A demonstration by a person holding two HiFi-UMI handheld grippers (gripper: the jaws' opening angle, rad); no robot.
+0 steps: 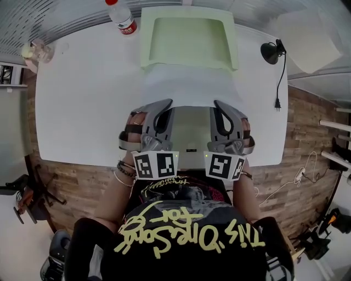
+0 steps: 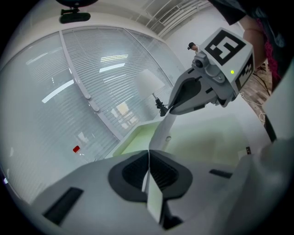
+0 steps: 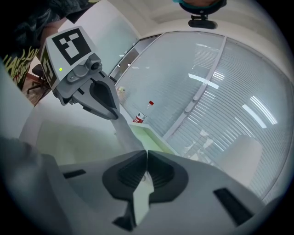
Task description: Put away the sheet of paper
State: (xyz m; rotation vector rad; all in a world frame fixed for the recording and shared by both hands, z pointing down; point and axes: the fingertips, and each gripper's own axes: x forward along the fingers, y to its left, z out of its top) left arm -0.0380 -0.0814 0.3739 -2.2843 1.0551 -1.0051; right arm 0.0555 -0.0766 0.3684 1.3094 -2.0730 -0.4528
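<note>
A white sheet of paper (image 1: pixel 186 82) is held up over the white table (image 1: pixel 82 99) by its near edge, and its far end reaches the rim of a pale green tray (image 1: pixel 189 41). My left gripper (image 1: pixel 167 102) is shut on the sheet's near left corner. In the left gripper view the paper edge (image 2: pixel 154 197) sits pinched between the dark pads (image 2: pixel 133 172). My right gripper (image 1: pixel 215 102) is shut on the near right corner, and the right gripper view shows the sheet (image 3: pixel 140 202) clamped in its jaws. Each gripper also shows in the other's view, the right gripper (image 2: pixel 167 110) and the left gripper (image 3: pixel 115 117).
A clear bottle with a red cap and label (image 1: pixel 122 16) stands at the table's far left, beside the tray. A small glass object (image 1: pixel 38 52) is at the left corner. A black lamp (image 1: pixel 271 52) with a hanging cable is at the right edge. Window blinds run behind the table.
</note>
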